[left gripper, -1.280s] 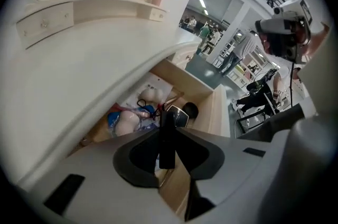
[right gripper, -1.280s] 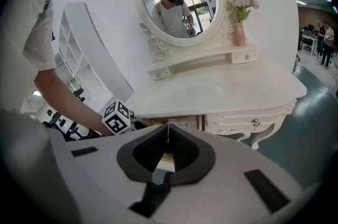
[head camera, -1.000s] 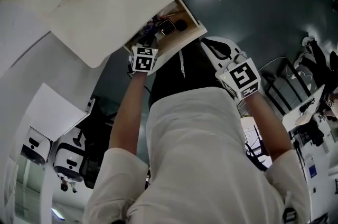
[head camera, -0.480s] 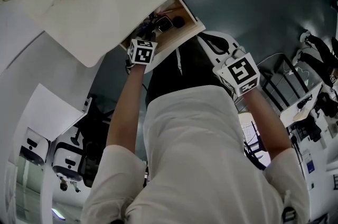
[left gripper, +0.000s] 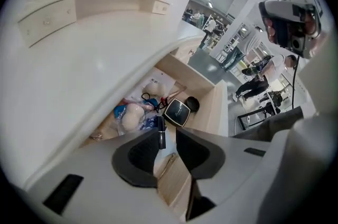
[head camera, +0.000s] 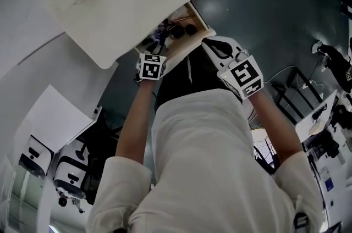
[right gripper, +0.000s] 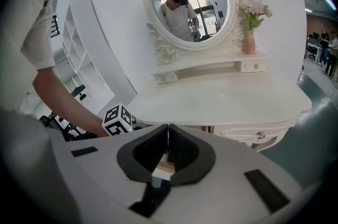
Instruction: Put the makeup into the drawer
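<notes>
Left gripper view shows makeup lying in the open drawer at twelve o'clock, with my left gripper just narrowing, its jaws apart and empty.

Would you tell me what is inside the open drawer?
A black compact, a round black pot, a pale puff and blue packets; the tabletop covers the drawer's back.

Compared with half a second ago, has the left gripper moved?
Yes, slightly. The left gripper has drawn back from the open drawer, downward in the head view. Its jaws have just been closing a little, with nothing held between them.
</notes>
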Demonstrator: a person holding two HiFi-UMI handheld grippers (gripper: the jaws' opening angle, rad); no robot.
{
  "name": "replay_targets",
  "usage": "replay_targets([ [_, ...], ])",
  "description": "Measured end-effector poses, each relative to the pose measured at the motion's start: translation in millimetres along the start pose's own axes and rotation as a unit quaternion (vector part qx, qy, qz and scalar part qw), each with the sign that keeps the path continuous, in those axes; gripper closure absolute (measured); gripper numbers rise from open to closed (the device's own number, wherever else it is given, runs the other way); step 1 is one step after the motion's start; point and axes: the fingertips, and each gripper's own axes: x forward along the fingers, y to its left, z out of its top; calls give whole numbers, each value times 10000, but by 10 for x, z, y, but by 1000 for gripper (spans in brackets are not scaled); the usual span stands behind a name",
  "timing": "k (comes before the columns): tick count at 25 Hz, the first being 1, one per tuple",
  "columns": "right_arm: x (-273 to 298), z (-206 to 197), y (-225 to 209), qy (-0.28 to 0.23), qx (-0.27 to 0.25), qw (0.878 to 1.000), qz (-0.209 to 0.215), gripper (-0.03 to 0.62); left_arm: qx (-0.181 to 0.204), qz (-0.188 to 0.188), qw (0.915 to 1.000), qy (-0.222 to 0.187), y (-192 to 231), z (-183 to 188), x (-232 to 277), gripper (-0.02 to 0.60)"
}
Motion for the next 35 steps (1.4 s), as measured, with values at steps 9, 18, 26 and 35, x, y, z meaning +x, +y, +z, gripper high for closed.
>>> replay_targets([
  [9,-220,187,229,-150,-432,9987,-221,565,-140,14,9991,-403,-37,-16,-501,485],
  [18,-452,355,423,-471,-744,9950,-466,565,-389,167,9912,-1255,-6,46,-1128,528],
  [26,-709,469,613,-787,-936,9900,-701,565,-373,173,9795,-1972,-189,43,-1676,554],
  [35,-1018,545,548,-980,-1194,9846,-818,565,-561,428,9523,-2968,-335,181,-2409,565],
])
